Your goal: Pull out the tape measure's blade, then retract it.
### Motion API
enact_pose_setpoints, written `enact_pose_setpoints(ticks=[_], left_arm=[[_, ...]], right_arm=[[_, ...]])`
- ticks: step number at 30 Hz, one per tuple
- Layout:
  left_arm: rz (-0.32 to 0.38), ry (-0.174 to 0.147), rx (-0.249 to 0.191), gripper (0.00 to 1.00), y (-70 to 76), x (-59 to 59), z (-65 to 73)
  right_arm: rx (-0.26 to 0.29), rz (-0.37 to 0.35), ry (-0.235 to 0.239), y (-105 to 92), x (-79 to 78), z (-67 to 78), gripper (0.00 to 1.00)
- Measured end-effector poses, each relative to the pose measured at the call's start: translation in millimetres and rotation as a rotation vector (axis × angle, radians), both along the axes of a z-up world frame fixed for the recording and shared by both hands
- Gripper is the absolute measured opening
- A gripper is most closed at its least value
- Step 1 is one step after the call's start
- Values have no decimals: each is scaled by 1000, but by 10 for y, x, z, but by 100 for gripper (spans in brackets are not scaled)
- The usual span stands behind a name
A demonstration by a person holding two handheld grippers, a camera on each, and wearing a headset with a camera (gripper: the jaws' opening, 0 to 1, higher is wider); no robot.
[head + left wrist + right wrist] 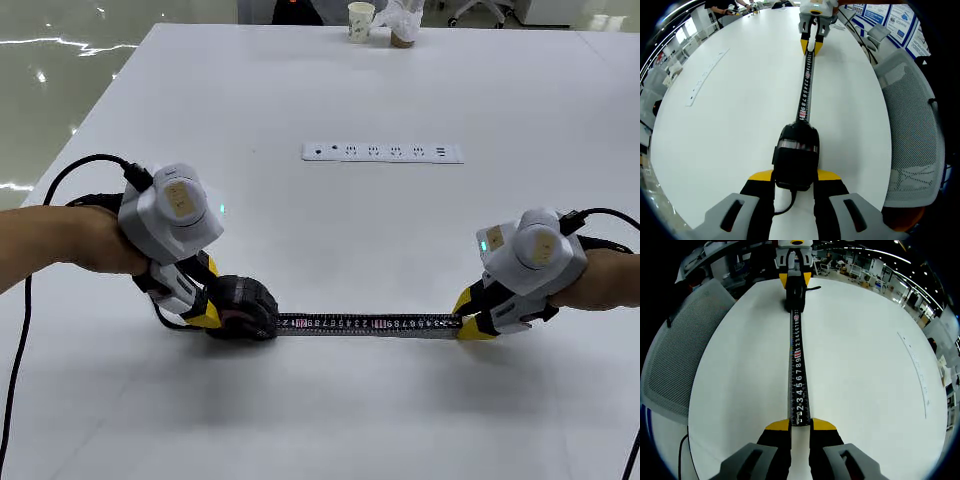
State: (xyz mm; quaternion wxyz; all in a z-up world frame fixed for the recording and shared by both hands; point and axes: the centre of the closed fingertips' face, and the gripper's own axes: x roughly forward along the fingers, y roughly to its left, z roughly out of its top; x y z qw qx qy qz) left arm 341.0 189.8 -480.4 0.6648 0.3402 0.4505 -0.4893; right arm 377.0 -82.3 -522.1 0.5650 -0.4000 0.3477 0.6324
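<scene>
White counter (330, 90) carries the tape measure (243, 306), its case clamped by the left hand-held gripper (213, 314); the blade (370, 323) (numbers up) stretches to the right hand-held gripper (468, 324), which pinches its tip.

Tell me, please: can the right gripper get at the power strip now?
Probably not yet: the right gripper has its jaws shut on the blade. Nothing lies between it and the power strip, though.

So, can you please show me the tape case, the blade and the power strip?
tape case (797, 157), left gripper view, middle of the black housing.
blade (798, 367), right gripper view, numbered face, mid-length.
power strip (382, 152), head view, middle of its white top.
</scene>
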Motion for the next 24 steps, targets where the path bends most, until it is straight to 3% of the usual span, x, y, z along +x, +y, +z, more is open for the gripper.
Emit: enact_pose_setpoints(ticks=[24], left_arm=[[-1,10,4,25,-9,6,-2]], right_arm=[[-22,8,5,-1,12,-21,12]])
